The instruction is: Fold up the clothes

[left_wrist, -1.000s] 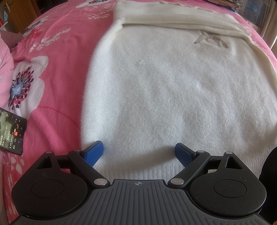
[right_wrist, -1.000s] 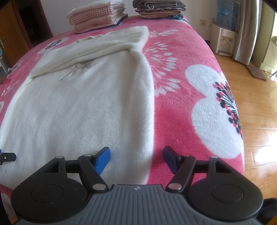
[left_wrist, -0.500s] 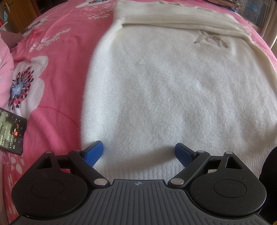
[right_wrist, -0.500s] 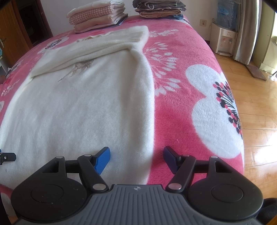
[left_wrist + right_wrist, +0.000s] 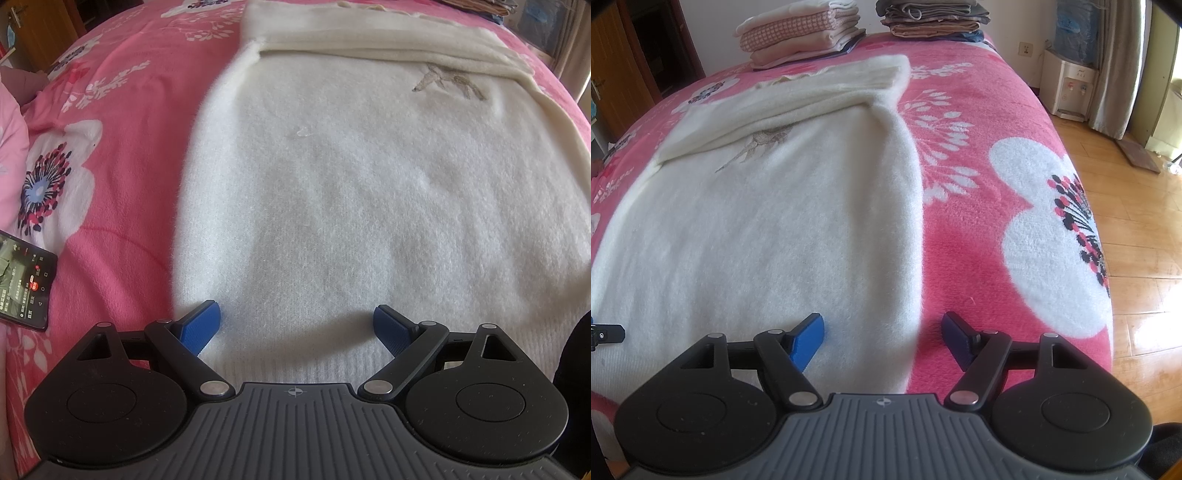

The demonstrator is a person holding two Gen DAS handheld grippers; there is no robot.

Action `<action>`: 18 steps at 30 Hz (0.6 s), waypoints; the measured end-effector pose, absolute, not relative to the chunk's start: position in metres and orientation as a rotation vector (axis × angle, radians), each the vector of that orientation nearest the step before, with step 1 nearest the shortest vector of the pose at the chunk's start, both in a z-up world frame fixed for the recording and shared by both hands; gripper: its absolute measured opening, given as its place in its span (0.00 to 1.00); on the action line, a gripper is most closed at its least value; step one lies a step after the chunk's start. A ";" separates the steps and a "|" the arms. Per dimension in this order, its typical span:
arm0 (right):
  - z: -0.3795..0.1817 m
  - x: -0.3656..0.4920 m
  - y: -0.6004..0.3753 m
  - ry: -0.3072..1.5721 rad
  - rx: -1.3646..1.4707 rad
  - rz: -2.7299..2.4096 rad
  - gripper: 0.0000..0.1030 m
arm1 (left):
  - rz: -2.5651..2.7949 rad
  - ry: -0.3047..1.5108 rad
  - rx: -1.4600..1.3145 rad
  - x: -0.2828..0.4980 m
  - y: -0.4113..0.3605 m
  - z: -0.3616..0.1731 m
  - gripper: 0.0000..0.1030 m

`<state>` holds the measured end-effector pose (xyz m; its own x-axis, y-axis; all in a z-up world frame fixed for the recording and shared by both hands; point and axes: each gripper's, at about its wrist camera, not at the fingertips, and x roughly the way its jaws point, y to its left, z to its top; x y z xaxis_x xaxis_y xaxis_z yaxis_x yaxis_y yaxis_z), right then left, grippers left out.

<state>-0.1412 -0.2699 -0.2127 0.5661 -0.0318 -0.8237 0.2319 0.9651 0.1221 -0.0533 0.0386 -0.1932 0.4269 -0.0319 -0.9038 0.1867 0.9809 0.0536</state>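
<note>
Cream sweater (image 5: pixel 369 206) spread flat on the bed (image 5: pixel 979 221), sleeves folded across.
Left gripper (image 5: pixel 297 328) and right gripper (image 5: pixel 882 338), the latter's jaws just widened, gape emptily over the hem; soft, limp knit, best pinched at hem corners.

Sweater (image 5: pixel 369 206) is fuzzy cream knit with ribbed hem, bed cover (image 5: pixel 997 236) is plush pink fleece, floor (image 5: pixel 1137 192) is glossy varnished wood, and each tool (image 5: pixel 297 325) (image 5: pixel 882 338) is matt black plastic with textured blue pads (image 5: pixel 201 326) and shiny metal pivot pins.
</note>
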 end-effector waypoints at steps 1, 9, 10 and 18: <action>-0.213 -0.141 -0.270 0.959 0.226 -0.156 0.72 | -0.137 1.123 0.154 -0.053 0.039 -0.193 0.89; -0.213 -0.140 -0.269 0.960 0.221 -0.156 0.73 | -0.137 1.123 0.153 -0.053 0.039 -0.193 0.89; -0.213 -0.140 -0.269 0.960 0.221 -0.156 0.73 | -0.137 1.123 0.153 -0.053 0.039 -0.193 0.89; -0.213 -0.140 -0.268 0.961 0.219 -0.157 0.74 | -0.137 1.123 0.152 -0.053 0.038 -0.193 0.89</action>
